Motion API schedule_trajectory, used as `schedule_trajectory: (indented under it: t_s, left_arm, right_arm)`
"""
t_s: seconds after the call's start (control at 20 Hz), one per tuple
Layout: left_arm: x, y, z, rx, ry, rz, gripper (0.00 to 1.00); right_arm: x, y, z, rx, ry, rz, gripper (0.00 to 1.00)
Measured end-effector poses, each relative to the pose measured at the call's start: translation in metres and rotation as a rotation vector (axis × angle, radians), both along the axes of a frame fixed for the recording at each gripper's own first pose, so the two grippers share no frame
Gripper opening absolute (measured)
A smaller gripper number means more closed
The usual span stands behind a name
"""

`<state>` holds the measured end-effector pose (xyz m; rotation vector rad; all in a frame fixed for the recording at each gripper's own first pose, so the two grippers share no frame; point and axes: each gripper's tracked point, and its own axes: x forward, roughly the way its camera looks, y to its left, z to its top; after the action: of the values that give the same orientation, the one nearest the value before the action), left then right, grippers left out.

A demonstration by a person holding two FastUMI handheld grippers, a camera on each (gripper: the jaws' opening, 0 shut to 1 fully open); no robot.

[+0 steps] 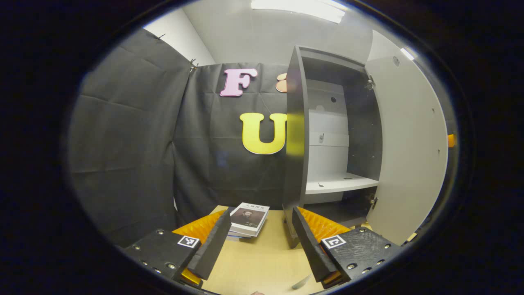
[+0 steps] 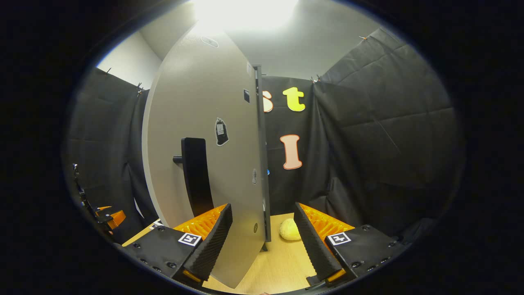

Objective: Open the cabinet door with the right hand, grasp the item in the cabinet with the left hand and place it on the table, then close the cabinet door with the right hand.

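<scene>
Left gripper [image 1: 261, 241]: my fingers stand wide apart over the table [image 1: 262, 266] and hold nothing.
Book [image 1: 248, 219]: it lies flat on the table just beyond my left fingertips, outside the cabinet. I see a pale cover with a dark portrait, resting on what looks like a second book. Its long axis runs away from me, leaning a little to the right.
Cabinet [image 1: 327, 135]: tall, upright, dark-walled, standing on the table right of the book. A white shelf [image 1: 339, 182] crosses it low down.
Door [image 1: 409, 147]: pale grey, swung fully open to the right.
Right gripper [image 2: 264, 241]: spread wide. The door's [image 2: 204, 143] free edge passes between my fingers; I cannot tell whether either touches it.
Handle [image 2: 196, 176]: dark upright bar on the door's outer face.
Beyond the door: a pale yellow roundish lump [image 2: 290, 229] sits on the table [image 2: 282, 266].
</scene>
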<state>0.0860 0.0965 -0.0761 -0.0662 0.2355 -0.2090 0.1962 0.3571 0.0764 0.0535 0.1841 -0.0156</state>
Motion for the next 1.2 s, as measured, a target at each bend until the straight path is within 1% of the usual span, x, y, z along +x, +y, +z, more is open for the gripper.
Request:
schedule_trajectory:
  t_s: [0.1, 0.15, 0.2, 0.35, 0.4, 0.45, 0.5, 0.55, 0.75, 0.8, 0.85, 0.9, 0.95, 1.05, 1.2]
  left_arm:
    - [-0.001, 0.011, -0.002, 0.005, -0.001, 0.008, 0.93]
    - [-0.002, 0.017, -0.001, 0.009, -0.001, 0.012, 0.93]
    - [-0.002, 0.021, -0.003, 0.013, -0.001, 0.017, 0.93]
    - [-0.006, 0.040, -0.003, 0.020, -0.002, 0.036, 0.93]
    - [-0.007, 0.047, -0.004, 0.020, 0.000, 0.044, 0.90]
    - [-0.009, 0.053, -0.003, 0.020, 0.000, 0.052, 0.93]
    - [-0.010, 0.058, -0.003, 0.023, 0.001, 0.060, 0.95]
    - [-0.012, 0.064, -0.004, 0.027, 0.001, 0.068, 0.93]
    - [-0.015, 0.084, -0.003, 0.034, 0.004, 0.101, 0.93]
    - [-0.018, 0.088, -0.003, 0.033, 0.004, 0.110, 0.90]
    - [-0.018, 0.092, -0.003, 0.032, 0.003, 0.118, 0.93]
    - [-0.021, 0.096, -0.004, 0.035, 0.005, 0.126, 0.90]
    - [-0.021, 0.098, -0.007, 0.038, 0.008, 0.133, 0.93]
    - [-0.026, 0.103, -0.006, 0.045, 0.011, 0.147, 0.93]
    - [-0.029, 0.105, -0.006, 0.051, 0.017, 0.164, 0.93]
  right_arm:
    - [0.006, 0.013, 0.002, 0.011, -0.010, 0.015, 0.96]
    - [0.009, 0.022, 0.002, 0.019, -0.012, 0.023, 0.92]
    - [0.013, 0.028, 0.002, 0.031, -0.015, 0.030, 0.96]
    - [0.020, 0.045, 0.001, 0.058, -0.022, 0.052, 0.96]
    - [0.024, 0.052, 0.000, 0.062, -0.023, 0.064, 0.96]
    - [0.029, 0.059, -0.001, 0.066, -0.026, 0.078, 0.92]
    - [0.034, 0.066, -0.001, 0.070, -0.027, 0.093, 0.97]
    - [0.039, 0.074, -0.003, 0.075, -0.027, 0.111, 0.97]
    - [0.059, 0.110, -0.007, 0.088, -0.022, 0.189, 0.98]
    - [0.064, 0.118, -0.009, 0.086, -0.028, 0.211, 0.98]
    - [0.067, 0.128, -0.010, 0.079, -0.034, 0.225, 0.98]
    - [0.071, 0.135, -0.012, 0.070, -0.039, 0.234, 0.98]
    - [0.075, 0.142, -0.015, 0.067, -0.038, 0.246, 0.97]
    - [0.081, 0.158, -0.022, 0.079, -0.037, 0.276, 0.97]
    - [0.096, 0.164, -0.025, 0.080, -0.040, 0.302, 0.98]
